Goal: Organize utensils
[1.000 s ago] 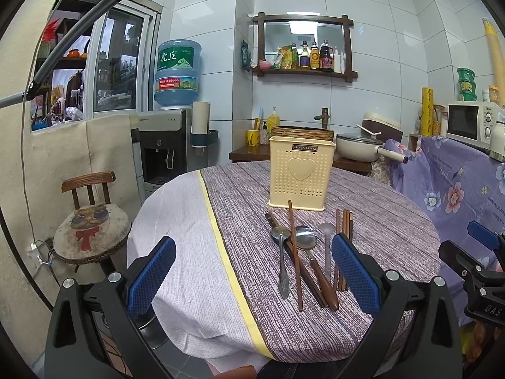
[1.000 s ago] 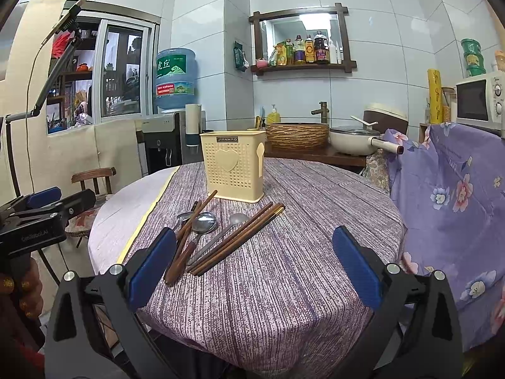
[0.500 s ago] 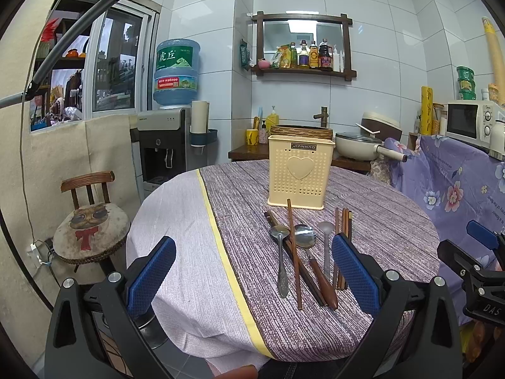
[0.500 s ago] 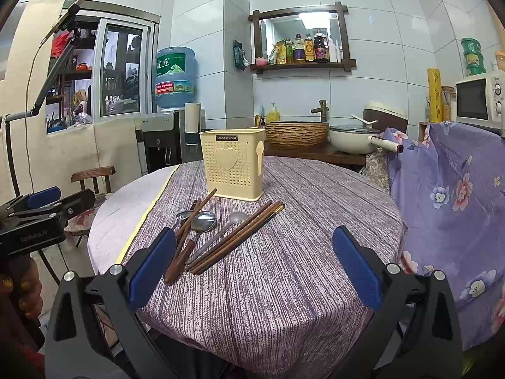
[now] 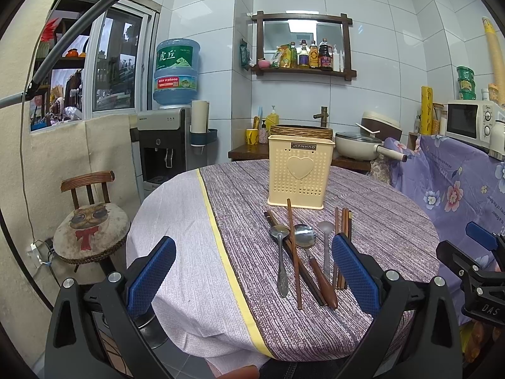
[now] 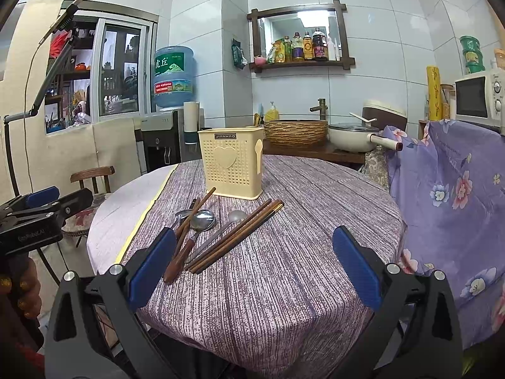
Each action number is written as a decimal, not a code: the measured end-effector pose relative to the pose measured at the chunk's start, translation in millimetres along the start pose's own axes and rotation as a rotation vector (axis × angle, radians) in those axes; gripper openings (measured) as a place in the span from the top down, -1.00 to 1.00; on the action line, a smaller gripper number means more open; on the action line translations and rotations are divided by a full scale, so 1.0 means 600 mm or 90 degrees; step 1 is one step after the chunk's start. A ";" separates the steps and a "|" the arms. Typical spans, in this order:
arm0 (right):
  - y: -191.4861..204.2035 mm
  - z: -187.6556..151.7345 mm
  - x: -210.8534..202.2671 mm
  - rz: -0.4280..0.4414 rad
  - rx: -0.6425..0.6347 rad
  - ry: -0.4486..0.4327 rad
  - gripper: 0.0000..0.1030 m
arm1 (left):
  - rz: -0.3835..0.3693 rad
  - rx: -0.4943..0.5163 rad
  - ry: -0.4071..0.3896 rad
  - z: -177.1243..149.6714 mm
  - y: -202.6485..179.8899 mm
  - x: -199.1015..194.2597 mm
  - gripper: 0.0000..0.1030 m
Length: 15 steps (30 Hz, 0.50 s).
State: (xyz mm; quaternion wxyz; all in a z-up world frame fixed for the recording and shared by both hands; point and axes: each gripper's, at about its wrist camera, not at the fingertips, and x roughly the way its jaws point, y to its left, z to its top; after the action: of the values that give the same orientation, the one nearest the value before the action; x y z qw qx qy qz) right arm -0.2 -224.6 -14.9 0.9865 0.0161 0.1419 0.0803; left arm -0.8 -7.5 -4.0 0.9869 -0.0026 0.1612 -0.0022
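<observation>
A cream perforated utensil holder (image 5: pixel 300 172) with a heart on its front stands upright on the round table; it also shows in the right wrist view (image 6: pixel 232 162). In front of it lie several utensils: a metal spoon (image 5: pixel 281 254), a wooden-handled spoon (image 5: pixel 311 257), a pale spoon (image 5: pixel 326 246) and brown chopsticks (image 5: pixel 293 252), with more chopsticks (image 6: pixel 235 237) to their right. My left gripper (image 5: pixel 252 274) is open and empty at the table's near edge. My right gripper (image 6: pixel 254 268) is open and empty, right of the utensils.
The table wears a purple striped cloth (image 6: pixel 300 252) with a white part (image 5: pixel 176 221) on the left. A small chair (image 5: pixel 90 224) stands left of the table. A purple floral cover (image 6: pixel 451 195) lies to the right. A counter with a pan (image 5: pixel 359 150) is behind.
</observation>
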 end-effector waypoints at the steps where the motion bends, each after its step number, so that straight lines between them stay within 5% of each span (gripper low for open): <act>1: 0.000 0.000 0.000 0.000 0.000 0.001 -0.91 | 0.000 0.000 0.000 0.000 0.000 0.000 -0.90; 15: -0.001 -0.001 0.001 0.000 0.002 0.005 -0.91 | 0.000 0.000 0.002 -0.002 0.001 0.000 -0.90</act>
State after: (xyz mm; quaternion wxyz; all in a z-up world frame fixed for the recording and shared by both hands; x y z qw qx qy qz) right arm 0.0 -225.2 -15.8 0.9860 0.0171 0.1457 0.0799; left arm -1.2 -7.0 -5.2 0.9867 -0.0024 0.1624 -0.0026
